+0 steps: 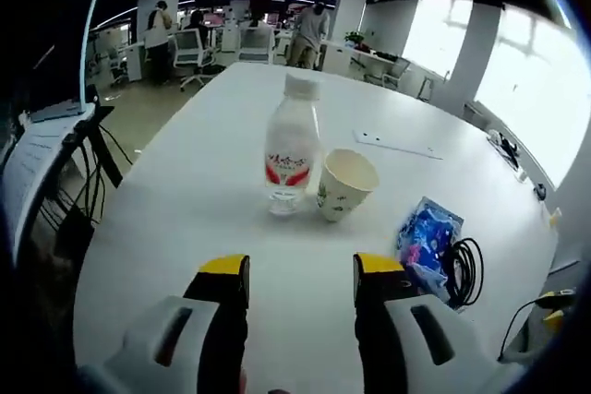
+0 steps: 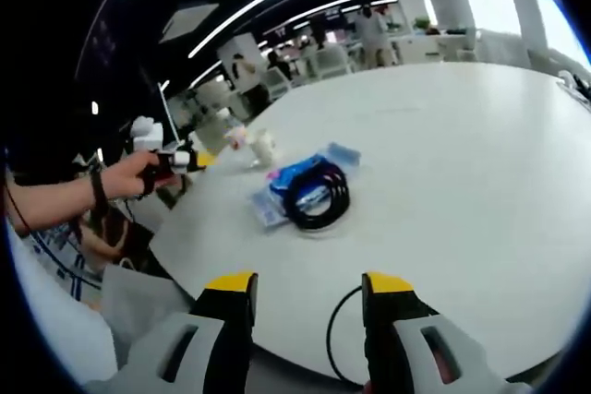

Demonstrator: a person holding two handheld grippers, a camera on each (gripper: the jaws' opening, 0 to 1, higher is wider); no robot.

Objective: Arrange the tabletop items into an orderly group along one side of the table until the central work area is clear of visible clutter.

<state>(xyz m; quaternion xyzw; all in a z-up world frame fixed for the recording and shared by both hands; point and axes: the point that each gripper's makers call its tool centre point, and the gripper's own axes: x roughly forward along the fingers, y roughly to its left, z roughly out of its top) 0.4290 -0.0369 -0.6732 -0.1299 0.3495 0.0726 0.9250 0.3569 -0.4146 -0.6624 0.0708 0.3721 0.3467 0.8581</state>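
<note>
A clear plastic bottle [image 1: 292,154] with a white cap and red label stands upright on the white table [image 1: 185,219]. A paper cup [image 1: 343,184] leans tilted beside it on the right. A blue packet [image 1: 427,239] lies near the table's right edge next to a coiled black cable [image 1: 464,270]. My left gripper [image 1: 301,274] is open, short of the bottle and cup. My right gripper [image 2: 303,291] is open at the table edge, in front of the blue packet [image 2: 294,182] and the cable coil [image 2: 318,198]. The bottle and cup [image 2: 257,143] appear small farther off. The left gripper [image 2: 177,160] is held in a hand.
A flat white sheet [image 1: 399,143] lies on the table beyond the cup. Small dark items [image 1: 506,147] sit at the far right edge. A black cord [image 2: 334,339] hangs over the near edge. Office chairs, desks and people stand in the background.
</note>
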